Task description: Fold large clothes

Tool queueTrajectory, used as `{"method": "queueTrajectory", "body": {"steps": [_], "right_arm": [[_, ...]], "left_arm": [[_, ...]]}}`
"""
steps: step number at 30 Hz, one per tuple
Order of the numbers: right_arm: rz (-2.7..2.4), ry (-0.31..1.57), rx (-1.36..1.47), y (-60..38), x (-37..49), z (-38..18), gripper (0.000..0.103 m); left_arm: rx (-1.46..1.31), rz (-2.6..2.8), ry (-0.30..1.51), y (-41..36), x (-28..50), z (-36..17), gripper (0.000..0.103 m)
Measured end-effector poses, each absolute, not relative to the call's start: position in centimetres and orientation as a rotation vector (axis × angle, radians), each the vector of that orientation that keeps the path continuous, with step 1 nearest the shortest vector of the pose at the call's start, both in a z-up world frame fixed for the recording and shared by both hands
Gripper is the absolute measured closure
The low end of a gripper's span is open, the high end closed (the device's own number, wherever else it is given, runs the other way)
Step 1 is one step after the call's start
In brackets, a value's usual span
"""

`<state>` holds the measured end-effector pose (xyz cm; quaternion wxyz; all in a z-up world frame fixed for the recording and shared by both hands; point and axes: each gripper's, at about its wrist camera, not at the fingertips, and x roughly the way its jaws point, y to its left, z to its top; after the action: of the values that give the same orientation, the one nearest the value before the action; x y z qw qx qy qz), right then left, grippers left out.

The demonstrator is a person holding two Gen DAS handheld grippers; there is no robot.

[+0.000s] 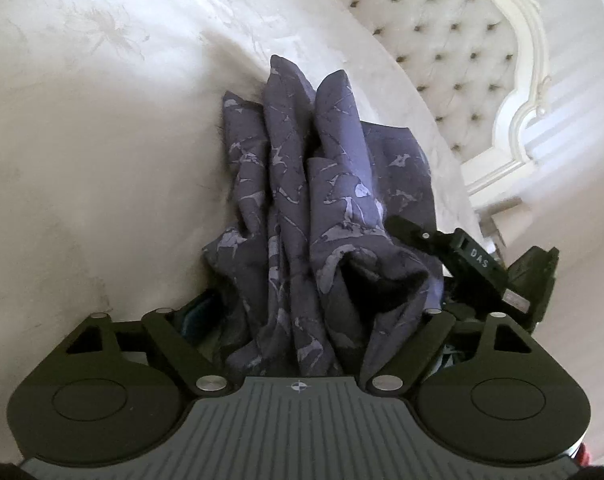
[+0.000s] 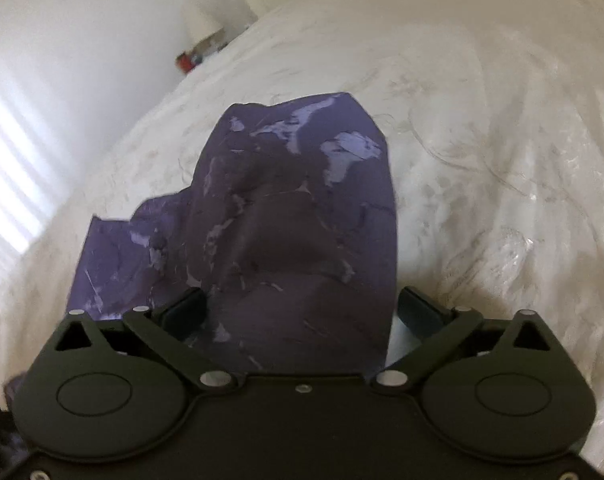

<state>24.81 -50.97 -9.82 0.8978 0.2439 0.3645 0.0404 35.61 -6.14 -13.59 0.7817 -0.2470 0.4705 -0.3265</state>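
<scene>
Right gripper (image 2: 300,312): jaws spread wide, both fingers (image 2: 182,314) in plain sight, nothing pinched. Between them, one purple patterned garment (image 2: 294,208), draped over the middle of the tool and running forward onto the bed (image 2: 481,140). Left finger against the cloth's edge; right finger apart from it, with a strip of white bedding showing in the gap.

Left gripper (image 1: 313,304): linkage arms splayed, but fingertips buried under the bunched folds of the same garment (image 1: 321,184), so no telling whether the pads press on cloth or stand clear of it (only a sliver of the left finger peeks out beside the fabric). Cloth heaped in several upright ridges straight ahead, lying on the bed (image 1: 102,140).

Off to the right in the left wrist view, a black tool marked with white letters, probably the other gripper, its tip resting at the garment's right edge.

Count: two grippers, one garment, one bed with a pale floral cover, one tufted headboard (image 1: 441,32) with a carved white frame. Beyond the bed in the right wrist view, a small blurred red item (image 2: 186,60) by the wall.
</scene>
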Motion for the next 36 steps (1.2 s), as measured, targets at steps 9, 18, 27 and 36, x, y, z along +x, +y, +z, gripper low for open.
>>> {"method": "queueTrajectory", "body": {"steps": [9,18,27,36], "right_arm": [[0.063,0.767,0.442,-48.9,20.4,-7.5,0.001],[-0.027,0.775,0.557,-46.9,14.0,-7.5,0.001],[-0.085,0.668,0.543,-43.8,7.5,-4.9,0.001],[-0.100,0.587,0.345,-39.3,2.6,0.3,0.001]], "left_arm": [[-0.503,-0.623,0.957,-5.8,33.4,-12.3,0.018],[-0.346,-0.508,0.862,-4.0,29.2,-8.9,0.017],[-0.075,-0.430,0.717,-3.1,22.5,-5.2,0.017],[0.099,-0.375,0.615,-4.8,17.5,-1.7,0.017]]}}
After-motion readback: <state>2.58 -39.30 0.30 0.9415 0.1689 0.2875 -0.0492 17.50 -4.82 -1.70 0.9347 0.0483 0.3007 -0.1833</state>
